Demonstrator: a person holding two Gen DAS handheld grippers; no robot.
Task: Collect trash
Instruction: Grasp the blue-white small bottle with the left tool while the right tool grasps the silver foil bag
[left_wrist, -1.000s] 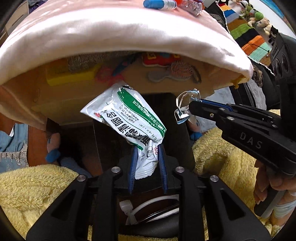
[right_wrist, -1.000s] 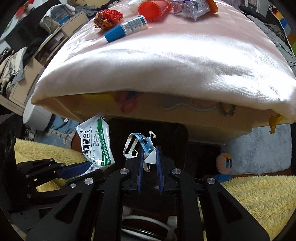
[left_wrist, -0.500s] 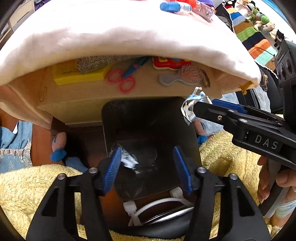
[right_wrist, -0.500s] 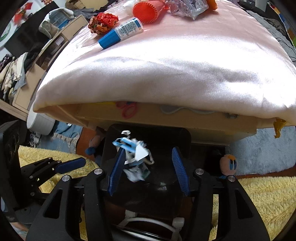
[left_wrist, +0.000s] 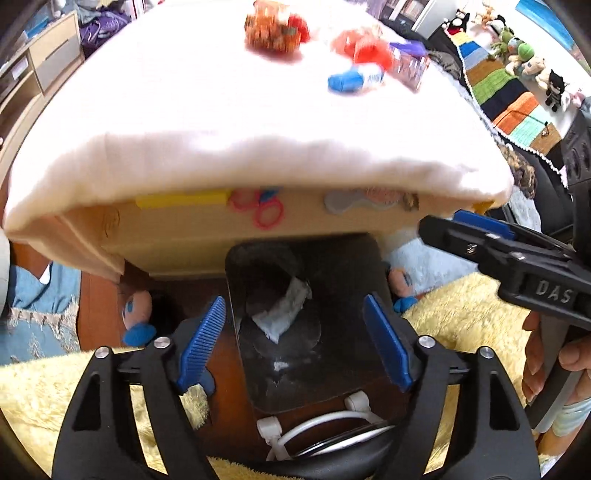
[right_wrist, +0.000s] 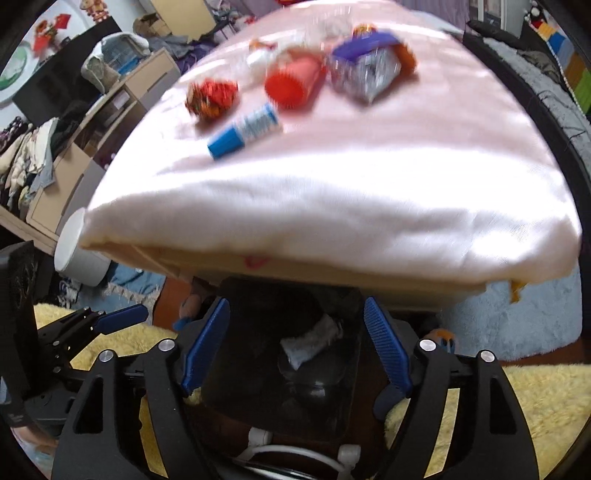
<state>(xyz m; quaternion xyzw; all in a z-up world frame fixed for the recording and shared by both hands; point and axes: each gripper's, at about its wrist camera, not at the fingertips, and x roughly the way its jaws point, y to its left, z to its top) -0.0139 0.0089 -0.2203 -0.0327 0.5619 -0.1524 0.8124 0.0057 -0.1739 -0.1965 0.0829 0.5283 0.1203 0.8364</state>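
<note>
- My left gripper (left_wrist: 295, 341): jaws spread wide, empty, above the black bin (left_wrist: 369, 280).
- My right gripper (right_wrist: 297, 345): jaws apart, empty, over the same bin.
- White wrapper (left_wrist: 282, 314): inside the bin.
- Blue-capped tube (right_wrist: 243, 131), red cup (right_wrist: 291, 83), crumpled red wrapper (right_wrist: 210, 96), foil packet (right_wrist: 365, 72): on the pink tablecloth (right_wrist: 332, 206).

A low wooden table (left_wrist: 192, 236) wears a shiny pink cloth (right_wrist: 332, 206) that glows bright where light falls on it. Under it the floor (left_wrist: 98, 306) is brown wood. A fluffy yellow rug (right_wrist: 546, 402) lies in front, and a pale blue one (right_wrist: 517, 325) off to the right. Wooden drawers (left_wrist: 51, 62) stand at the far left (with clothes heaped near them). A striped blanket (left_wrist: 506, 96) lies at the right.
</note>
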